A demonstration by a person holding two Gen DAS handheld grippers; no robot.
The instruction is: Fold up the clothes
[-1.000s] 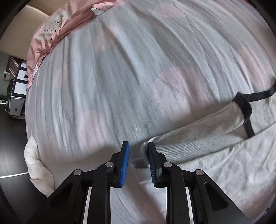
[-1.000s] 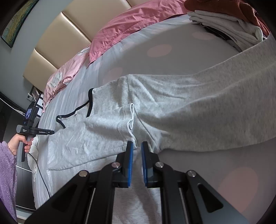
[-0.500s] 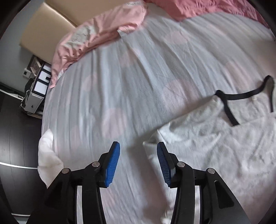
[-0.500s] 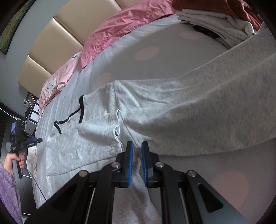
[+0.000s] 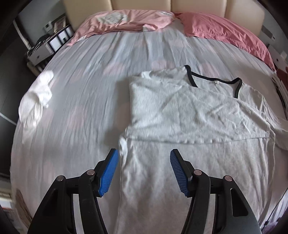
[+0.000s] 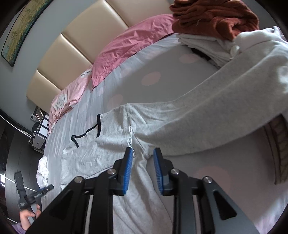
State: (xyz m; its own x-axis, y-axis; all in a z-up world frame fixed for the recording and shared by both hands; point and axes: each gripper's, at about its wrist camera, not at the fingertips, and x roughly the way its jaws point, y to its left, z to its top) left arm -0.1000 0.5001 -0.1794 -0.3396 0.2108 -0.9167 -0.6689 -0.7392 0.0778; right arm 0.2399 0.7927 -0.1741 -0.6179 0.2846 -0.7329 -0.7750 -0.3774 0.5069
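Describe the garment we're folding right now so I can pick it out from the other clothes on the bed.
On the bed, below the pink pillows, a light grey top lies spread flat across the middle. One long sleeve stretches toward the stacked clothes at the far edge. Its black-trimmed neckline sets it apart from the rust sweater and the small white cloth.

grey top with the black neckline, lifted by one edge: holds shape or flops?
Likely flops: the grey top lies creased and already folded over itself, so it is soft knit. The long sleeve would probably trail and drag. Pushed, it would likely bunch on the wrinkled bedsheet rather than slide.
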